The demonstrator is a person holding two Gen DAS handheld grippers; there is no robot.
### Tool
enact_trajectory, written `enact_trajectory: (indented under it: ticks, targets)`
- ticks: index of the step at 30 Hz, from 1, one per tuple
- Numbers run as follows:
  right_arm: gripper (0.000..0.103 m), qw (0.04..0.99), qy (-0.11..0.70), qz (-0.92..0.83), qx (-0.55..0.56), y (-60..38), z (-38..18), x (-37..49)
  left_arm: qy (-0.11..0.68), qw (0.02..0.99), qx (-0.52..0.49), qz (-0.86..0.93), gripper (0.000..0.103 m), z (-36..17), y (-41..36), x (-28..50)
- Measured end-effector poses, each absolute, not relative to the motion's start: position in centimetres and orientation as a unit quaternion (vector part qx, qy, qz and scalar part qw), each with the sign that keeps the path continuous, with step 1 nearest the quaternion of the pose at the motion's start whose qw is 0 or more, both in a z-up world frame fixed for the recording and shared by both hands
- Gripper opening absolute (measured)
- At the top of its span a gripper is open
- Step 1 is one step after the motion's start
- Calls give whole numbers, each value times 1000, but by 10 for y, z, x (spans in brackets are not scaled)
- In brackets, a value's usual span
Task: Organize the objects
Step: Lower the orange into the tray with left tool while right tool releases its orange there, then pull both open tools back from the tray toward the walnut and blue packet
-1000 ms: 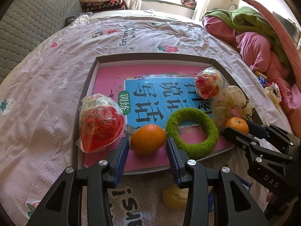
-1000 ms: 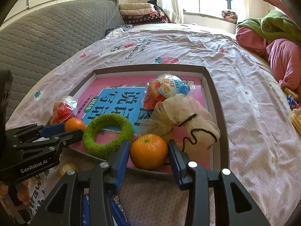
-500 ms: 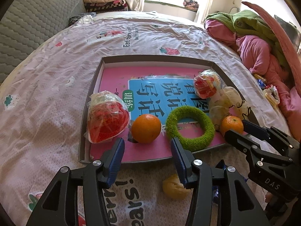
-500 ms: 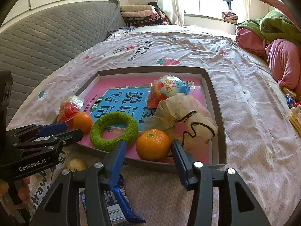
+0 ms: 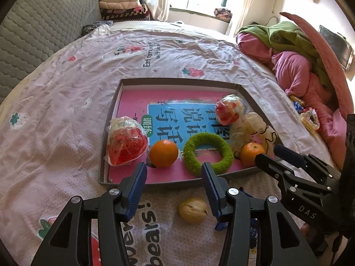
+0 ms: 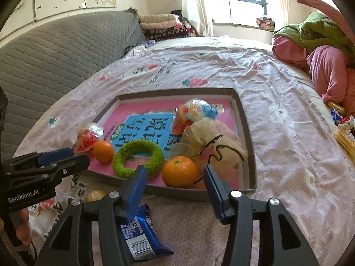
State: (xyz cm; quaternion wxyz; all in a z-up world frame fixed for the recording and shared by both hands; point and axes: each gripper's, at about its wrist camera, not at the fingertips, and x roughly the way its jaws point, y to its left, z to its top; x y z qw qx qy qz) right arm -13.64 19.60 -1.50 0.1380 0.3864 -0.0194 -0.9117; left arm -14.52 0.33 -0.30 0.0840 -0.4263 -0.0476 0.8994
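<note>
Both grippers hover low over the bed, jaws spread wide and empty: the left gripper (image 5: 174,182) at lower centre, the right gripper (image 6: 175,185) likewise. Ahead, the tray (image 5: 177,81) holds, left to right, a red packet (image 5: 126,144), an orange (image 5: 163,153), a green ring (image 5: 208,153) and a second orange (image 5: 251,154).

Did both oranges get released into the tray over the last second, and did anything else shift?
Yes. The left gripper has let go of the left round orange, and the right gripper has let go of the right round orange. Both grippers drew back toward the person, jaws open and empty. Both oranges rest in the shallow grey tray. The fuzzy green ring and the wrapped snacks stayed put.
</note>
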Motion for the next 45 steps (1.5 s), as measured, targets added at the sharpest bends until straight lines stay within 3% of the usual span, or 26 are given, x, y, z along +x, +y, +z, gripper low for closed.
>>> enact_trajectory:
  ticks: [8, 12, 45]
  targets:
    - [58, 139, -23, -917, 373, 197, -1, -127, -52, 80, -414, 905, 54, 11, -1, -135]
    - [58, 141, -20, -920, 365, 195, 7, -121, -58, 77, -405, 909, 60, 19, -5, -130]
    - [59, 152, -10, -931, 331, 185, 42, -81, -42, 85, -390, 916, 61, 40, -1, -99]
